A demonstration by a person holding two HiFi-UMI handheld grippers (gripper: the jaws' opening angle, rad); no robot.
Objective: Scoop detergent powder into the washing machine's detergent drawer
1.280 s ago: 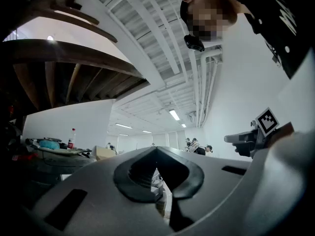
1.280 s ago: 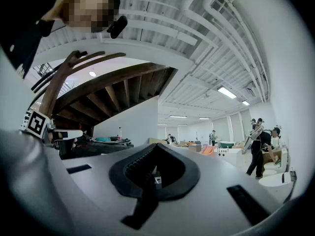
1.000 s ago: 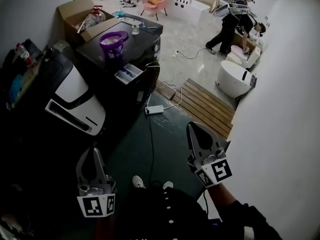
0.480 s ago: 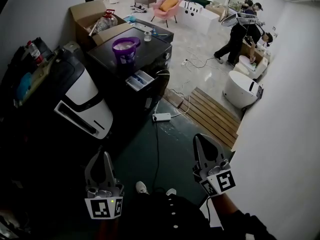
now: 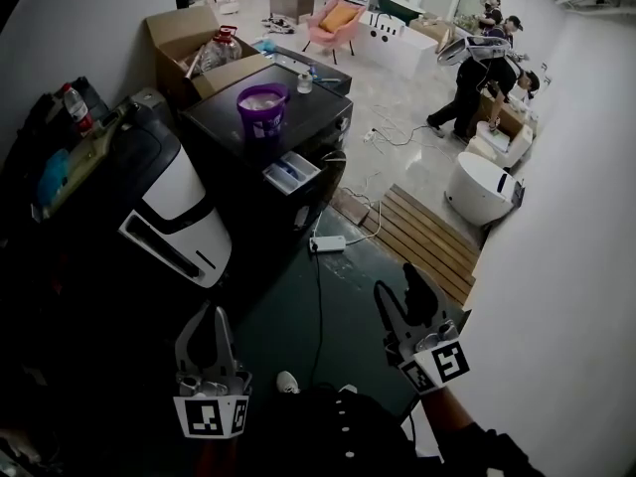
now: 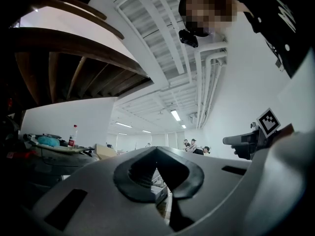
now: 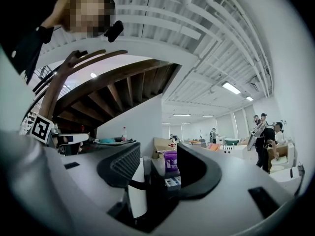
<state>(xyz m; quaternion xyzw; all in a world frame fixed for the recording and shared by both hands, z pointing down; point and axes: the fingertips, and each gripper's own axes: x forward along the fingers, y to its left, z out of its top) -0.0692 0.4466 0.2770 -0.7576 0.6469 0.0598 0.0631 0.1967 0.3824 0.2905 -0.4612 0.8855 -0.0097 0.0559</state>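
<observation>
A black washing machine (image 5: pixel 238 132) stands ahead on the floor with a purple tub (image 5: pixel 262 106) on its top. Its detergent drawer (image 5: pixel 292 172) is pulled out at the front. My left gripper (image 5: pixel 211 314) is held low at the near left, well short of the machine, jaws shut with nothing in them; its tips meet in the left gripper view (image 6: pixel 156 151). My right gripper (image 5: pixel 399 284) is at the near right; its jaws have just been opening and stand open and empty. Between them, the right gripper view (image 7: pixel 158 157) shows the tub (image 7: pixel 171 161) and the drawer (image 7: pixel 172 182) far off.
A white-and-black appliance (image 5: pixel 169 217) stands left of the machine. A power strip (image 5: pixel 327 243) with its cable lies on the dark floor ahead. A wooden slatted platform (image 5: pixel 422 229), a white tub (image 5: pixel 482 187) and people (image 5: pixel 487 63) are at the right, a cardboard box (image 5: pixel 189 38) behind.
Both grippers have moved forward toward the machine, which now looks nearer. The right gripper's jaws, shut in the earlier frames, have opened.
</observation>
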